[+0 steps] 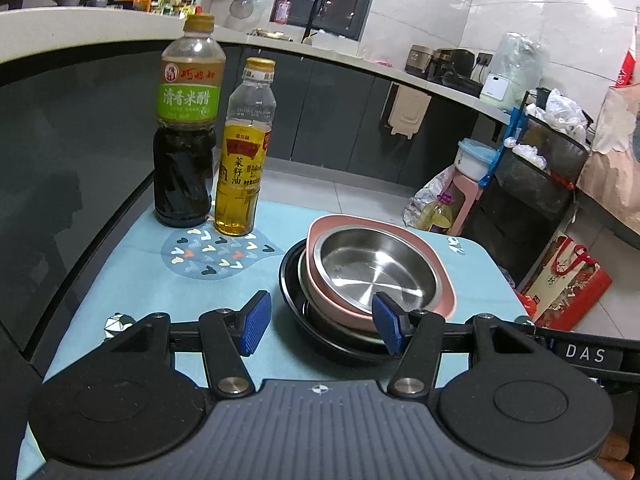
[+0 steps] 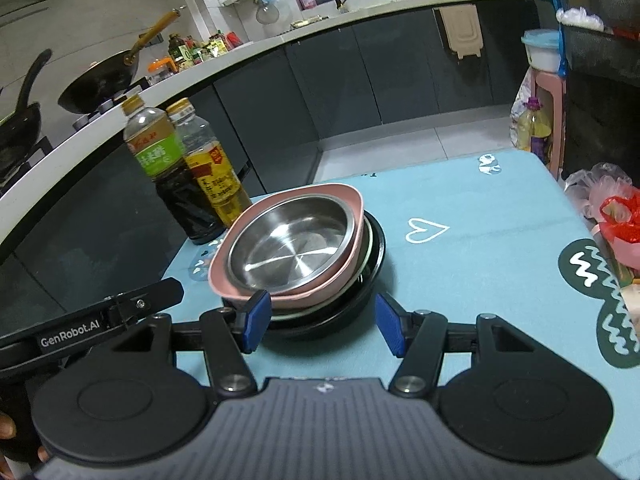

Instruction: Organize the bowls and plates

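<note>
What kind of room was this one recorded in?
A home kitchen, most likely: a wok sits on the stove, a faucet stands at the counter, and vinegar and oil bottles share the table with stacked dishes.

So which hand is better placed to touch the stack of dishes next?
Right, probably. The right tongs sit open directly before the black plate under the stack. The left tongs, also open and empty, mostly face bare mat, the stack off to one side.
</note>
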Motion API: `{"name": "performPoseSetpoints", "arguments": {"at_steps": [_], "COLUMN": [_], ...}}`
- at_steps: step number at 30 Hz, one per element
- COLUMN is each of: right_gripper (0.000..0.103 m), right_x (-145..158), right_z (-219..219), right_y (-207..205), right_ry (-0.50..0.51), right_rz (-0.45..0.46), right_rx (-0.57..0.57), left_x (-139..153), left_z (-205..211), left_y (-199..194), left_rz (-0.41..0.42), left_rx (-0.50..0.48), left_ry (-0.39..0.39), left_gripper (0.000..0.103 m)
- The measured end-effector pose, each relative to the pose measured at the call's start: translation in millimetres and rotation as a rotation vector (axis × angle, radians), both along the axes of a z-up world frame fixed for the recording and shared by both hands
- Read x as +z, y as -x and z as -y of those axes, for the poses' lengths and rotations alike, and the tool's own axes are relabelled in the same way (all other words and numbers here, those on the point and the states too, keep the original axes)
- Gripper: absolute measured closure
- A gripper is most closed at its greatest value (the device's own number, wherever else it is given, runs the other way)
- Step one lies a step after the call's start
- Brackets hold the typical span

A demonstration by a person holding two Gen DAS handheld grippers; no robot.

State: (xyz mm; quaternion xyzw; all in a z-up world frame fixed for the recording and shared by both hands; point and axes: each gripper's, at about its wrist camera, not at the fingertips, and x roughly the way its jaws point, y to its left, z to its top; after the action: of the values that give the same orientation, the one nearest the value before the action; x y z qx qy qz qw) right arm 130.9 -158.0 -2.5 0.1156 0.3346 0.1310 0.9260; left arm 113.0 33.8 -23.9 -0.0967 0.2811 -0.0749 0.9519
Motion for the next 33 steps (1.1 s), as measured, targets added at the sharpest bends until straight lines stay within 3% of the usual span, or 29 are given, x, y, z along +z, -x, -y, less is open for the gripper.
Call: {"name": "performPoseSetpoints", "arguments": {"at_steps": [17,33], "right_gripper": [0.054,0.054], "right_x": [8.8,13.8], "right_z": [-14.0,-24.6], "right_y": [73.9,114.4], "right_ry": [0.065,0.072], "right_rz": [0.097,0.165], "right_rx": [-0.056,-0.077], "left_x": [8.7,15.3], "left_z": [8.5,11.4], "left_y": [72.6,117.2], "left_rz": [0.06,0.093], "left_rx": [-0.043,-0.012], "left_ry": [-0.046,-0.115], "left_gripper": [0.05,0.049]}}
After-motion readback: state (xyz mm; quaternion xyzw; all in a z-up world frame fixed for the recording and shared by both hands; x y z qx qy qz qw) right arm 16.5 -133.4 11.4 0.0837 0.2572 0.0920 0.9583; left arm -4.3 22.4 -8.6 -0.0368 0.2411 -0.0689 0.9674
